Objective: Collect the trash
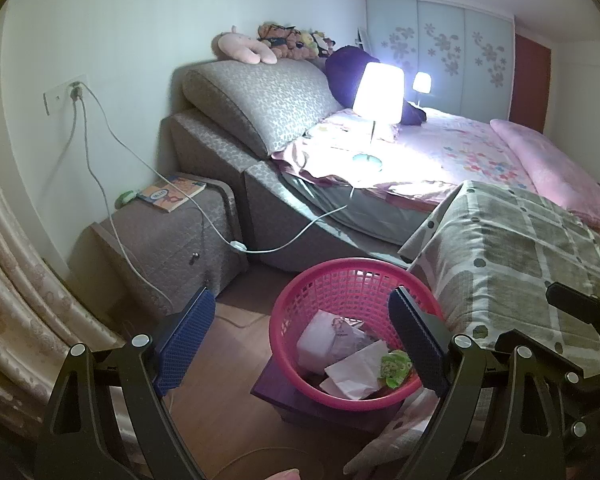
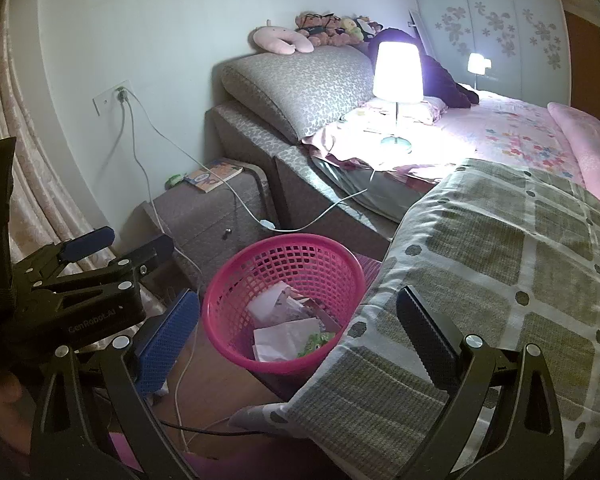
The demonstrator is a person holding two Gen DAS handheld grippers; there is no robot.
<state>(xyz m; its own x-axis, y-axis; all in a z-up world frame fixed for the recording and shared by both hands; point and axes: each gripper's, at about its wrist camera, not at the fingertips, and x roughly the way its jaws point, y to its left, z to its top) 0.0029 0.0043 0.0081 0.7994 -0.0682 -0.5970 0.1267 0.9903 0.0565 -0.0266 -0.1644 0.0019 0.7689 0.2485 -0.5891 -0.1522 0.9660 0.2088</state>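
The round pink plastic mesh basket (image 1: 354,332) stands on a low purple stool (image 1: 284,390) beside the bed's green-checked blanket (image 1: 512,256). Inside it lie crumpled white papers (image 1: 356,368) and 1 green wrapper (image 1: 396,368), so collecting looks mostly done. No loose trash shows around the basket. The left tool (image 1: 304,340) and right tool (image 2: 300,336) hover above it, jaws apart, both empty.
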